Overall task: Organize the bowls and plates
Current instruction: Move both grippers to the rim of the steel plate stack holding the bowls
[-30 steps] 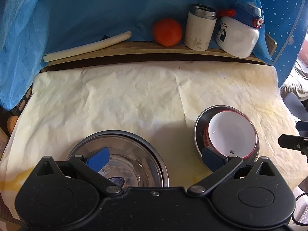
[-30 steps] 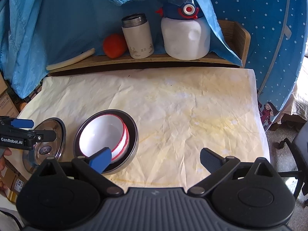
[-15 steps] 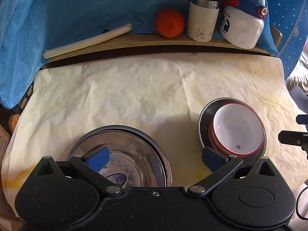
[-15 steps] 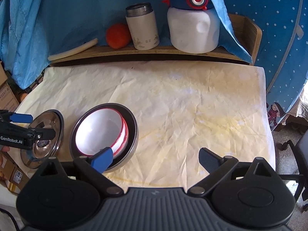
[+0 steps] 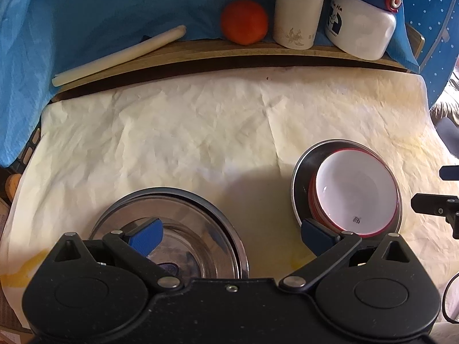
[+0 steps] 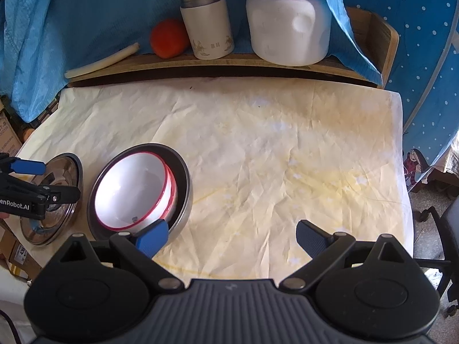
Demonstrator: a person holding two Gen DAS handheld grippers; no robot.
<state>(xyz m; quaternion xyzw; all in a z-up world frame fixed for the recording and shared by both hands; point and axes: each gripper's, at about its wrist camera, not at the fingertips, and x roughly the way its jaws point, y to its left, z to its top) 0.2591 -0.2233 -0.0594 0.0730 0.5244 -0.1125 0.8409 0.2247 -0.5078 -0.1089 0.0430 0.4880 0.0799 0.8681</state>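
A steel bowl (image 5: 200,218) sits on the cream cloth at the near left, seen also in the right wrist view (image 6: 61,172). White bowls with red rims (image 5: 358,192) are stacked inside a second steel bowl (image 5: 304,169) to its right; the stack (image 6: 134,189) and its steel bowl (image 6: 183,172) show in the right wrist view too. My left gripper (image 5: 229,236) is open and empty, above the near edge between the two bowls. My right gripper (image 6: 232,236) is open and empty, its left finger by the stack's near rim.
A wooden shelf (image 5: 200,51) at the back carries a white stick (image 5: 120,54), an orange (image 5: 243,21), a white flask (image 5: 298,14) and a white jug with a blue lid (image 5: 361,17). Blue cloth hangs behind. A chair (image 6: 441,229) stands off the table's right edge.
Both grippers have lowered and moved in a little toward the table, so the bowls and shelf sit higher in view. Both stay open. The bowls have not moved.
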